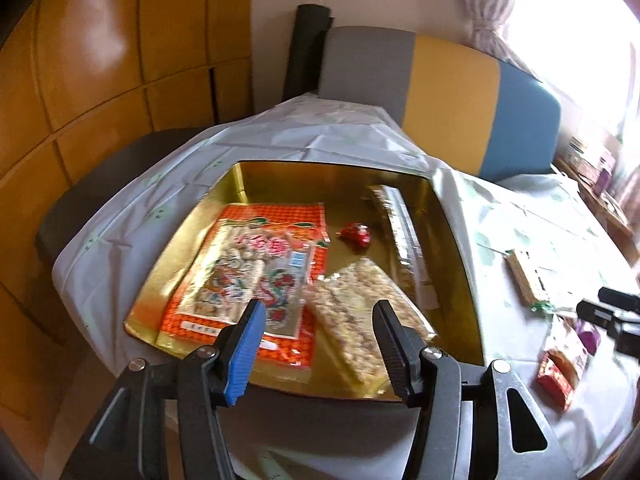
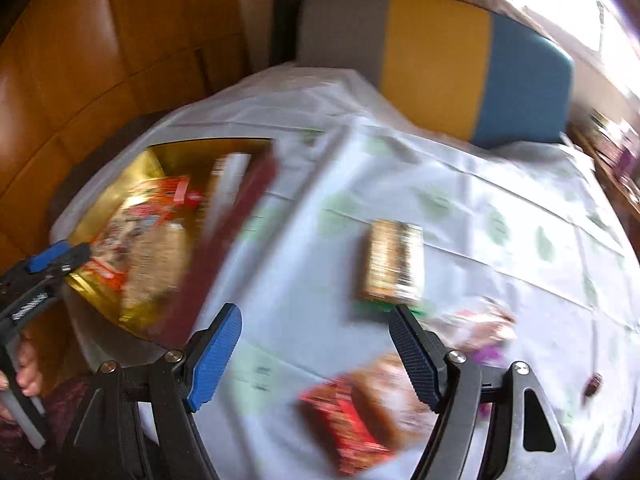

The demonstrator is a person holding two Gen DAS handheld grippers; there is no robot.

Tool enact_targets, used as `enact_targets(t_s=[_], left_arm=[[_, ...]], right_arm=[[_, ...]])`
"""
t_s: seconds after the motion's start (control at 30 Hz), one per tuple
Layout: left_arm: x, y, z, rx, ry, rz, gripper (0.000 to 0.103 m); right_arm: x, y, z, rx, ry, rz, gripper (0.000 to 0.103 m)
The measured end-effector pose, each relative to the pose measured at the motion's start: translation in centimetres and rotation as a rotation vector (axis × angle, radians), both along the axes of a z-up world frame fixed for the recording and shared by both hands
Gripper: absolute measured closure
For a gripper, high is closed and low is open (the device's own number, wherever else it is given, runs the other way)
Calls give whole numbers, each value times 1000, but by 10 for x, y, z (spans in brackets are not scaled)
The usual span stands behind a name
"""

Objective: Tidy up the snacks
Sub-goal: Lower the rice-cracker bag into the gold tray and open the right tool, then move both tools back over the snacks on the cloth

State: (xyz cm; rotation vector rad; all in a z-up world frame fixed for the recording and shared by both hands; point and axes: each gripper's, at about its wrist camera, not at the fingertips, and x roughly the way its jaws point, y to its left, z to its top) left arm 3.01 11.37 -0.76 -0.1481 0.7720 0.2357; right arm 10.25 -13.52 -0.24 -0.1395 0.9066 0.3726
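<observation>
A gold-lined box (image 1: 456, 240) sits on the white tablecloth. It holds a large orange snack bag (image 1: 248, 276), a clear pack of puffed-rice bars (image 1: 356, 320), a small red candy (image 1: 356, 234) and a long clear pack (image 1: 400, 232). My left gripper (image 1: 320, 316) is open and empty just above the rice-bar pack. My right gripper (image 2: 316, 332) is open and empty over the cloth. A red snack pack (image 2: 352, 412) lies between its fingers, and a gold bar pack (image 2: 394, 264) lies just ahead. The right wrist view is blurred.
A chair with grey, yellow and blue back (image 1: 448, 96) stands behind the table. Wooden panels (image 1: 100, 80) fill the left. A purple-wrapped item (image 1: 588, 336) and a small dark candy (image 2: 592, 386) lie on the cloth at the right. The box (image 2: 240, 196) stands left of the right gripper.
</observation>
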Motion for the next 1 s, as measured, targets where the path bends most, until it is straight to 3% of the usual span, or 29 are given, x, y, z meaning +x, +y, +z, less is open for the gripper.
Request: enact_targets(t_s=[0.43, 0.6, 0.67, 0.8, 1.0], left_arm=[[8, -54, 3, 38, 27, -152, 42], [13, -86, 1, 50, 57, -247, 42], [14, -98, -2, 50, 69, -286, 42], [17, -124, -14, 18, 132, -388, 42], [13, -155, -29, 6, 191, -479, 43]], right_arm=[[15, -147, 13, -28, -60, -324, 25], [20, -213, 6, 146, -23, -603, 25], [20, -227, 5, 193, -11, -663, 25], [22, -237, 1, 266, 33, -675, 25], [25, -221, -5, 247, 71, -603, 25]])
